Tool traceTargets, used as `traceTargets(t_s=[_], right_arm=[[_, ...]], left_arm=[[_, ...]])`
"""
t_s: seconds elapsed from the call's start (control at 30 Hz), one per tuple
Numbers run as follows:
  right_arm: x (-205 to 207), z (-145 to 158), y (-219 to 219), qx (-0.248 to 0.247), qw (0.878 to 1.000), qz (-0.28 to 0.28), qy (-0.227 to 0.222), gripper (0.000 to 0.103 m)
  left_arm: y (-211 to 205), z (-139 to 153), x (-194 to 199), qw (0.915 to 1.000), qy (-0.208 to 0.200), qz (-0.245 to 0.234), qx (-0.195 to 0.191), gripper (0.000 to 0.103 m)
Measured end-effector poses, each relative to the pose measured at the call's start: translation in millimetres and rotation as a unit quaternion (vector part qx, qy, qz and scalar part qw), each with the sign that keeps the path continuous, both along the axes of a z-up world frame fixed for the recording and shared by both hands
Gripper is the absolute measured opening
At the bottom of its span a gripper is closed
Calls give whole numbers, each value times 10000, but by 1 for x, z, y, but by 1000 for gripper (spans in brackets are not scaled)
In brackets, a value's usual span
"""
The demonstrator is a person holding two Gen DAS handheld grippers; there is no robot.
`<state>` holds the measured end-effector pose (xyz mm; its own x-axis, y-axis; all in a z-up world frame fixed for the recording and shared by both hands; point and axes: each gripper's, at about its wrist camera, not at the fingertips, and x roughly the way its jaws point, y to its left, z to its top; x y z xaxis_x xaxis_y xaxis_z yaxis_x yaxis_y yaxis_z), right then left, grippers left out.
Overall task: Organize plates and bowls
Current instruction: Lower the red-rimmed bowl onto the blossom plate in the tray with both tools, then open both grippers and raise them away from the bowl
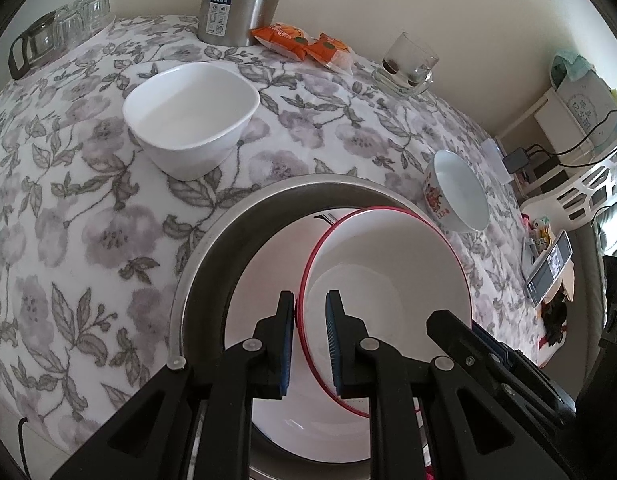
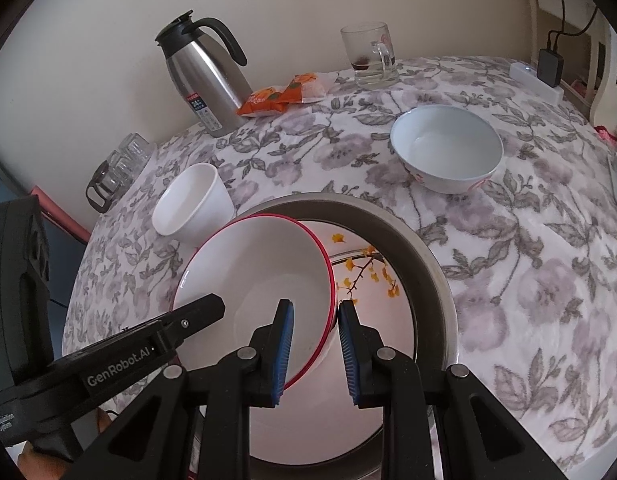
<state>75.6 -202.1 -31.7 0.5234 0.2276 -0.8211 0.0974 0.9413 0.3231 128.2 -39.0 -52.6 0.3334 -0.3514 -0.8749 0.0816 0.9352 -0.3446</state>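
A red-rimmed white bowl (image 1: pixel 388 288) (image 2: pixel 268 280) sits tilted inside a white plate with yellow flowers (image 2: pixel 372 276), which lies in a wide steel dish (image 1: pixel 228 240) (image 2: pixel 428 248). My left gripper (image 1: pixel 311 336) straddles the bowl's left rim, jaws narrowly apart. My right gripper (image 2: pixel 315 344) straddles its right rim, one pad inside and one outside. A square white bowl (image 1: pixel 192 120) (image 2: pixel 192 204) stands to the left. A round patterned bowl (image 1: pixel 460 192) (image 2: pixel 448 148) stands to the right.
On the flowered tablecloth (image 2: pixel 528 280) at the back stand a steel thermos jug (image 2: pixel 204 76), orange snack packets (image 2: pixel 284 94), a glass mug (image 2: pixel 368 56) and a glass pot with tumblers (image 1: pixel 56 36). A power strip (image 2: pixel 536 80) lies at the right edge.
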Motion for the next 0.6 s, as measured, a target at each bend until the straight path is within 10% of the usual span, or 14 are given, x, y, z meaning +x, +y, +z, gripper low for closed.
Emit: traceTargets(t_s=[0.37,0.47,0.6], right_arm=[[-1,-1,-6,106,9999,-135,21,25],[-2,4,-7,54,9998,-182,-77,25],[-4,11,-9,-4,9994,-232,-241,25]], left_arm=[[4,5,1,9999,-25,24,-116,17],[5,6,0,9999,-30,25,-119,40],[7,14,-2,9997,-185,77,-101,41]])
